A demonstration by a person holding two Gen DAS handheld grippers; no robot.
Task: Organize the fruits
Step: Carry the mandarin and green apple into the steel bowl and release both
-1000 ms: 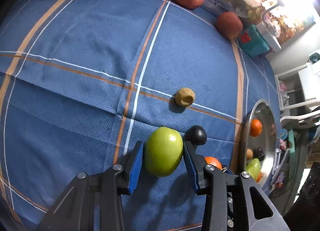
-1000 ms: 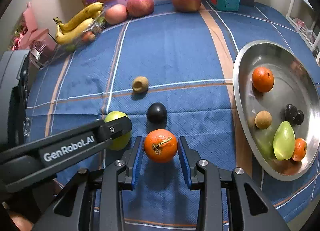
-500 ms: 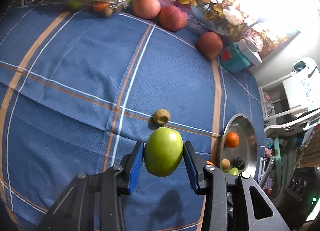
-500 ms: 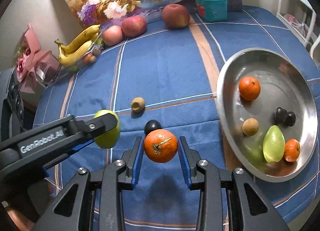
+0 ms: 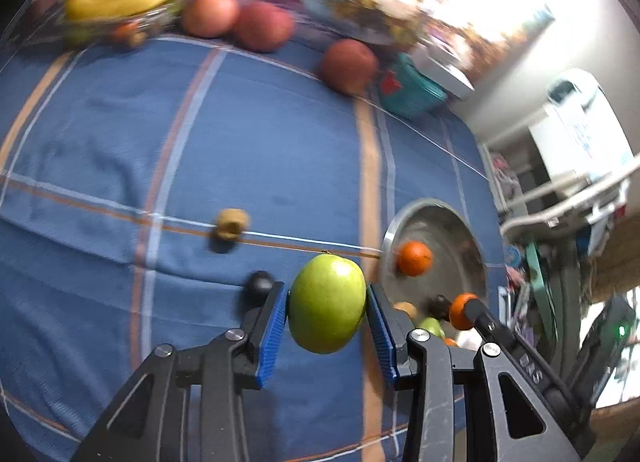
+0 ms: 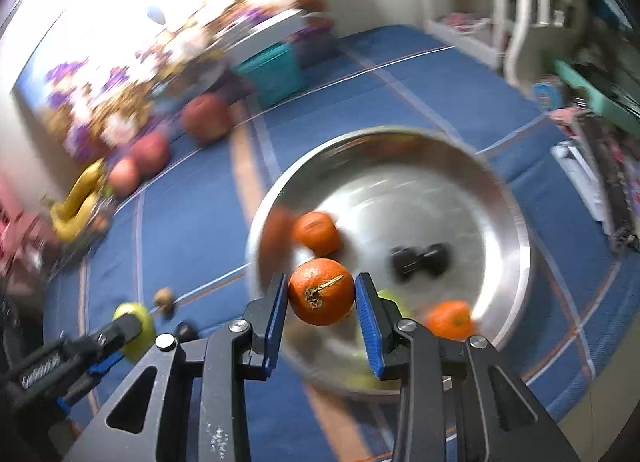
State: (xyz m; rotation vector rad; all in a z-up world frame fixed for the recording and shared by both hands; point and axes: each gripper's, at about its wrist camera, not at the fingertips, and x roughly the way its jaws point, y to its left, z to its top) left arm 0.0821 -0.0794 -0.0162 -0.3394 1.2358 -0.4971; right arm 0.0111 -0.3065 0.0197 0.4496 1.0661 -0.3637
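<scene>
Two fruits gripped, green apple (image 5: 327, 303) between left fingers (image 5: 273, 336), orange (image 6: 322, 291) between right.

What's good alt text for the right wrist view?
The right claw grips an orange above the near rim of a steel bowl holding two more oranges, a green fruit and dark fruits. At lower left, the left claw holds a green apple over the blue tablecloth.
</scene>
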